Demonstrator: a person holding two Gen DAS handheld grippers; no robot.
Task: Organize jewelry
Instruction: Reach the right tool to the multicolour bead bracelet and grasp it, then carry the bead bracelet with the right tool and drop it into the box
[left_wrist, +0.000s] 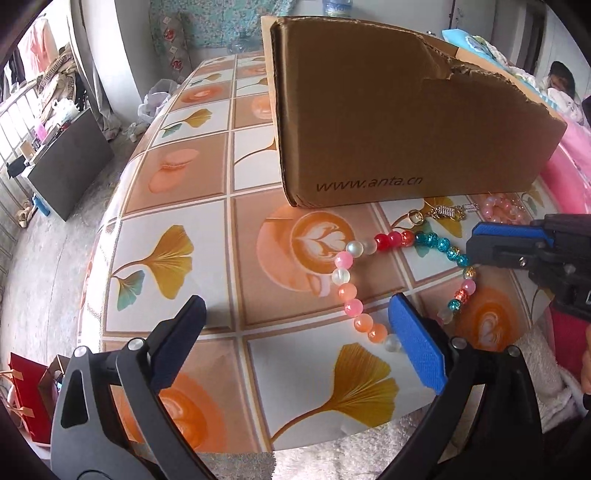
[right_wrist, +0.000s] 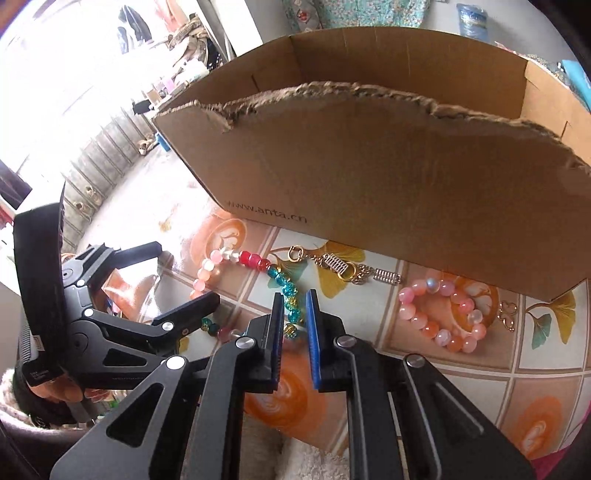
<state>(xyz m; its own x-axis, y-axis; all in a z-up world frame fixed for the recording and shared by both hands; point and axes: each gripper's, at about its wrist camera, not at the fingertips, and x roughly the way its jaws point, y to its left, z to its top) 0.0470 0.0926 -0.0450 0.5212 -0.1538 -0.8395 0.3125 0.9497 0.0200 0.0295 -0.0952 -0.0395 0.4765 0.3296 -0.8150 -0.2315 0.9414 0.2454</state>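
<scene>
The only readable text is "www.anta.cn", printed in dark letters on the front wall of the cardboard box (left_wrist: 388, 122), low near its bottom edge, at 12 o'clock on the table.

Multicolour bead string (left_wrist: 373, 266) lies in open loop near tabletop front edge. Pink bead bracelet (right_wrist: 443, 314), closed ring, flat by gold/silver charms (right_wrist: 343, 267), front-right.

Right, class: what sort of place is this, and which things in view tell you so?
Probably a lived-in home room, not a workshop: a patterned tablecloth with coffee and leaf prints, a reused cardboard box, and clothes and bedding piled around the edges.
</scene>
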